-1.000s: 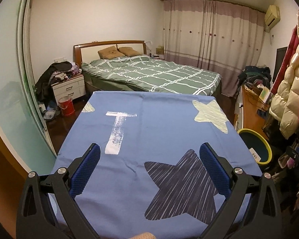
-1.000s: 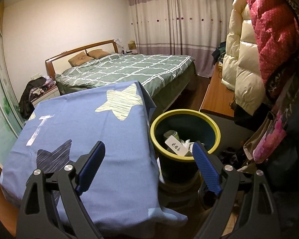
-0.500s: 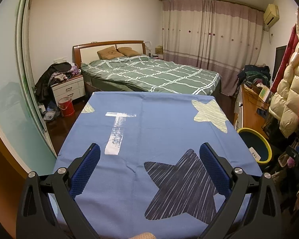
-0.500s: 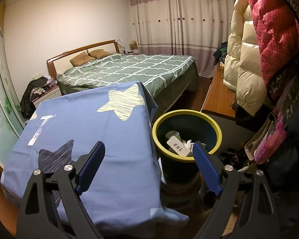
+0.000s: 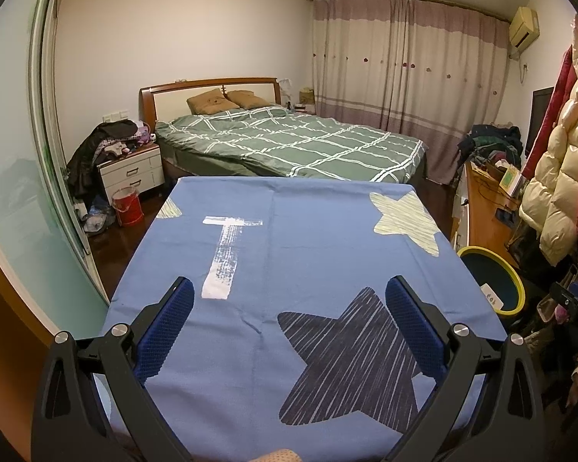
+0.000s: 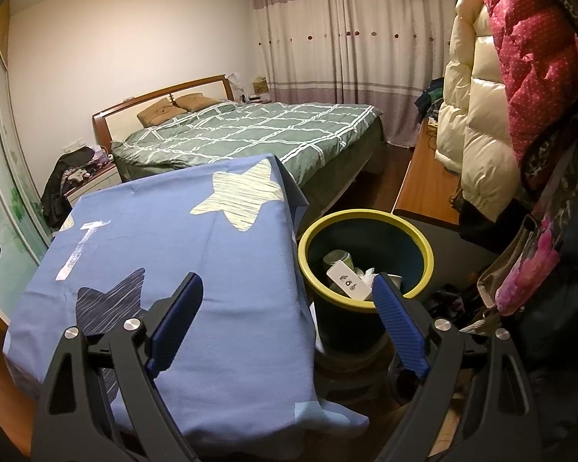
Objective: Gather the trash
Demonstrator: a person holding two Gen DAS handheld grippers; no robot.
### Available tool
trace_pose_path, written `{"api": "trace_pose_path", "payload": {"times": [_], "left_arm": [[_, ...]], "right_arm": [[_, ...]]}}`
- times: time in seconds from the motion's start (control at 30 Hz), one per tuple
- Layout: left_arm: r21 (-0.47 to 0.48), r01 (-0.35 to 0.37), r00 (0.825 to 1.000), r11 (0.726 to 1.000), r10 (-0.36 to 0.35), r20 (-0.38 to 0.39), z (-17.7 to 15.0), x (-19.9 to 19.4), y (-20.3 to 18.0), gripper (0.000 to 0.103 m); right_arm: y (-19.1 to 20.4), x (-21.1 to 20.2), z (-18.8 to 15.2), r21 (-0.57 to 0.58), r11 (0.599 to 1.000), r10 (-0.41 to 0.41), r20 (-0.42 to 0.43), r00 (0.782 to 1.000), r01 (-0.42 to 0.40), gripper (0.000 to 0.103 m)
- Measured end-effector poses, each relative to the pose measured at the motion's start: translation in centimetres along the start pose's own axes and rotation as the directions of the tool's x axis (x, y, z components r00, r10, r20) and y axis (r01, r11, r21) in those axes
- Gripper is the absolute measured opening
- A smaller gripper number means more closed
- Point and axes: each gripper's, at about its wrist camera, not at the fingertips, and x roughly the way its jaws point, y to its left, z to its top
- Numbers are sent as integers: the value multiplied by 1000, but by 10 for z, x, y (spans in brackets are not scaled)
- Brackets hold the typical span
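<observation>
A dark bin with a yellow rim [image 6: 424, 244] stands on the floor to the right of the table; it also shows in the left wrist view [image 5: 516, 281]. Inside lie a white box [image 6: 346, 281], a green can [image 6: 337, 258] and crumpled white paper [image 6: 366, 273]. My left gripper [image 5: 289, 308] is open and empty above the blue star-print tablecloth [image 5: 308, 238]. My right gripper [image 6: 287, 300] is open and empty, over the table's right edge with its right finger near the bin's front rim. No loose trash shows on the cloth.
A green-checked bed [image 5: 289, 142] lies beyond the table. A white nightstand [image 5: 131, 173] and red bucket [image 5: 126, 206] stand at the left. A wooden desk [image 6: 427, 192] and hanging coats [image 6: 481, 115] crowd the right side.
The right gripper has shifted slightly, so the bin sits a little more to the right in its view. The left gripper has barely moved. Both stay open.
</observation>
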Motion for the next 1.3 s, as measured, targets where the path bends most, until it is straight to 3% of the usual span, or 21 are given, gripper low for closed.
{"api": "trace_pose_path", "payload": {"times": [1.3], "left_arm": [[3, 9, 1000, 1000, -9, -12, -1, 7, -4, 98]], "right_arm": [[-1, 1, 1, 1, 1000, 1, -3, 1000, -1, 85]]}}
